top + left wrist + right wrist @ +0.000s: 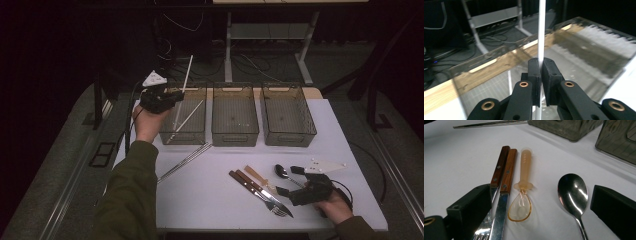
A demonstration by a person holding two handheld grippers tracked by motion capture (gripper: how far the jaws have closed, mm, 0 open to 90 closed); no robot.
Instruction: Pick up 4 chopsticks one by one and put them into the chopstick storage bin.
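Observation:
My left gripper (178, 95) is up at the near left corner of the left clear bin (195, 134), shut on a white chopstick (188, 71) that stands nearly upright. In the left gripper view the pads (534, 70) pinch that chopstick (541, 25) over the bin. A second white chopstick (189, 118) leans inside the same bin. My right gripper (290, 181) rests open on the table at the front right. Between its jaws lie an amber plastic spoon (522, 195) and a metal spoon (573, 190).
Two more clear bins (235, 134) (289, 136) stand in the back row. Metal chopsticks (185, 161) lie left of centre. A wooden-handled knife (506, 177) and fork (497, 172) lie by the right gripper's left jaw.

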